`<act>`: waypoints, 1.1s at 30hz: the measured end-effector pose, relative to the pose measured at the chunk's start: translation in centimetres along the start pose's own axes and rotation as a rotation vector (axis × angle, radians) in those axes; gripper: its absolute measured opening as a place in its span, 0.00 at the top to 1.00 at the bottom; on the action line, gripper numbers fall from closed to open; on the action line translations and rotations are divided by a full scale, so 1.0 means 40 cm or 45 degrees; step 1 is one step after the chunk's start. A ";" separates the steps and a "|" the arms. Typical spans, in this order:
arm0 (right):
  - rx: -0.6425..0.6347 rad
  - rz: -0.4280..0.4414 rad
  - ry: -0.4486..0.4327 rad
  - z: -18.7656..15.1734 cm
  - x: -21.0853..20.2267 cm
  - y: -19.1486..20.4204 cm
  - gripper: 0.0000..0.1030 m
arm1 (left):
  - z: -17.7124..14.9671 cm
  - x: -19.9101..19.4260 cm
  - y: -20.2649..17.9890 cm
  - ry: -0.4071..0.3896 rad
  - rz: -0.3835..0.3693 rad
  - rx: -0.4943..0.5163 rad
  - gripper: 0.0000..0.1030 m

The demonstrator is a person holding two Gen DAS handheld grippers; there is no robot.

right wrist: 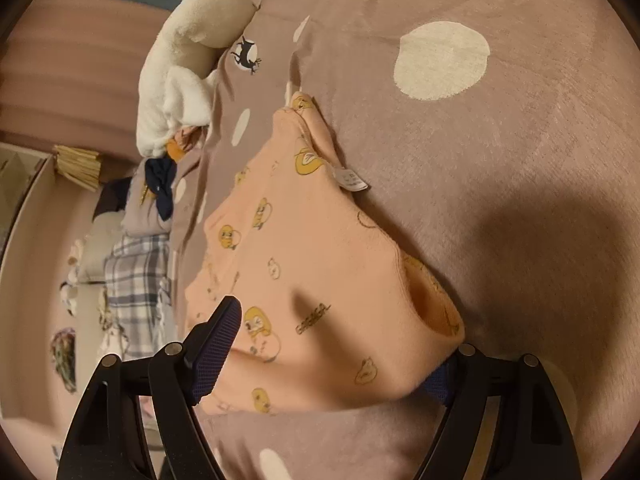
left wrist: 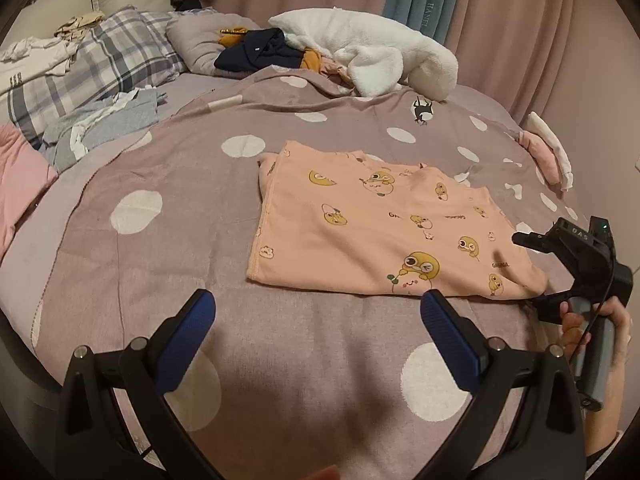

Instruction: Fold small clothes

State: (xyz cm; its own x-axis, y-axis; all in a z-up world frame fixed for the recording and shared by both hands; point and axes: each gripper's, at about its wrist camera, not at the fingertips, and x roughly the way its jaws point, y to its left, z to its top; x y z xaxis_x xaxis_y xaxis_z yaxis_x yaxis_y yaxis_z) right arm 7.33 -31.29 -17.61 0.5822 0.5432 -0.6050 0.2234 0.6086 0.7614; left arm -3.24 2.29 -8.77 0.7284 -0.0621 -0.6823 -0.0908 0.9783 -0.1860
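A peach garment (left wrist: 360,232) printed with yellow cartoon figures lies folded flat on the mauve dotted blanket (left wrist: 160,272). My left gripper (left wrist: 318,304) hovers open just short of its near edge, with nothing between the blue pads. A hand holds my right gripper (left wrist: 528,272) at the garment's near right corner. In the right wrist view the garment (right wrist: 304,240) fills the middle, and the right gripper (right wrist: 336,344) stands wide around its corner. One finger (right wrist: 216,344) rests above the cloth; the other sits hidden under the lifted edge. The pads do not press.
A white fleece (left wrist: 372,48) and dark clothes (left wrist: 260,54) are heaped at the far end of the bed. A plaid pillow (left wrist: 100,64) and grey folded clothes (left wrist: 108,124) lie at the left. A pink folded piece (left wrist: 548,152) sits at the right edge.
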 end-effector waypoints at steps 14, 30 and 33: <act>0.004 -0.125 -0.142 -0.004 -0.005 -0.037 0.76 | -0.023 0.008 0.000 0.049 0.021 0.024 0.01; -0.067 -0.184 -0.181 -0.006 0.001 -0.033 0.93 | -0.014 -0.029 0.000 -0.005 0.007 0.026 0.01; -0.047 -0.175 -0.181 -0.005 -0.003 -0.025 0.93 | -0.013 -0.031 0.007 -0.006 0.014 0.022 0.01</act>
State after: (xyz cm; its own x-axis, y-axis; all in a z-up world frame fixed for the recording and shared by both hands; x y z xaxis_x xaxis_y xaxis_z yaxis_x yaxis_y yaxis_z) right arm 6.89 -31.85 -18.34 0.6532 0.3682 -0.6616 0.2811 0.6934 0.6635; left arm -4.52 2.55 -8.34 0.7304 -0.0505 -0.6811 -0.0871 0.9822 -0.1662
